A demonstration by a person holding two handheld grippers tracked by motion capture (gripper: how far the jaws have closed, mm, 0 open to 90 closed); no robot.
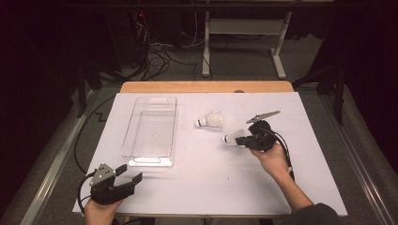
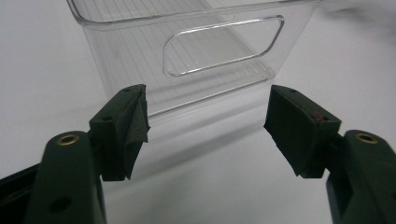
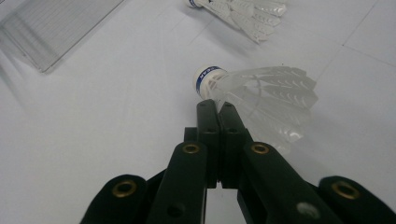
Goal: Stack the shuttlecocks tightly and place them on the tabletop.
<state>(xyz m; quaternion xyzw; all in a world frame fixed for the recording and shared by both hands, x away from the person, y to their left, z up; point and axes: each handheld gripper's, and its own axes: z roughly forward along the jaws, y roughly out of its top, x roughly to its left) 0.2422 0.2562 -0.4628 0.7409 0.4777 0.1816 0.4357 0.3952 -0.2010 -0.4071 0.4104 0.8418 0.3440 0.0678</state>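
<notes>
Held shuttlecock (image 3: pixel 243 88): right of the clear bin (image 1: pixel 151 131), on or just above the white table (image 1: pixel 211 173); cork points toward the bin.
Right gripper (image 3: pixel 215 105): jaws pinched together on the skirt, just behind the cork.
Step in hand, as I judge it: carry it leftward over the bin; keep the grip light so the feathers aren't crushed.
Second shuttlecock (image 1: pixel 210 121): between bin and held one.
Left gripper (image 2: pixel 205 126): jaws wide, empty, facing the bin's near end.
</notes>
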